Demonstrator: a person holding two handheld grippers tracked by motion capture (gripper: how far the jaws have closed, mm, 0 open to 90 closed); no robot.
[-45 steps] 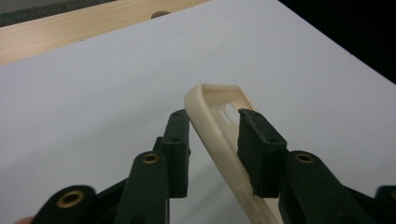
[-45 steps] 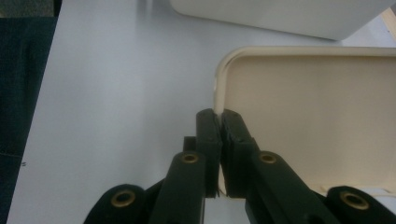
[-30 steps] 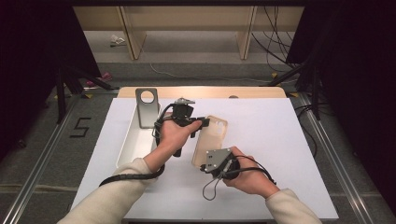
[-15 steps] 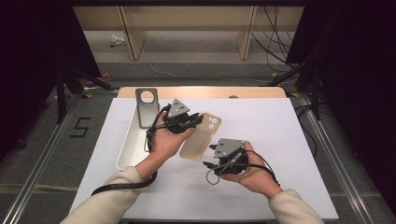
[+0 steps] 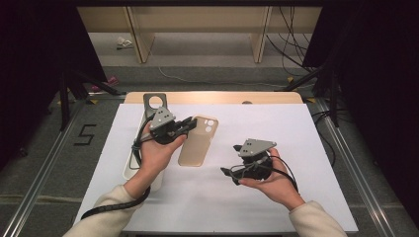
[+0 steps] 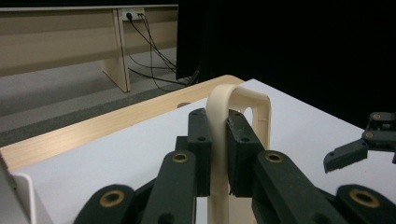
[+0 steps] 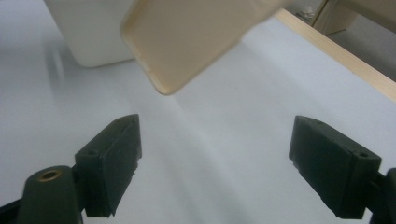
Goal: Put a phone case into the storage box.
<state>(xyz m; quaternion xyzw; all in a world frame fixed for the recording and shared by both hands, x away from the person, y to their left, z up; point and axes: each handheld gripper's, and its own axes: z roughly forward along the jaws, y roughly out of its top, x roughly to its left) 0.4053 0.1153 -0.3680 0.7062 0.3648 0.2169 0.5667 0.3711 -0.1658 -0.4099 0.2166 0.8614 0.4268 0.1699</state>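
When the table is seen from the high view, a tan phone case is held up over the white table by the left gripper, whose jaws are pressed tight on the case's side edge near its top end. The case's camera hole is at the far end, and its other end points toward the person. A white tray is seen on the table just beside the left hand, and a grey metal plate with a round hole is seen at the tray's far end. The right gripper is held in the right hand, well apart from the case, and nothing is gripped by it. From the left gripper view, the thin edge of the case is seen pinched between the two black pads, and the case is stood up above them with its camera hole at the top. The right gripper is seen farther off at the side. From the right gripper view, the two jaws are spread wide after just being opened, and only bare white table is seen between them. The rounded end of the case is seen hanging above and ahead of them, not touched, with the tray behind it.
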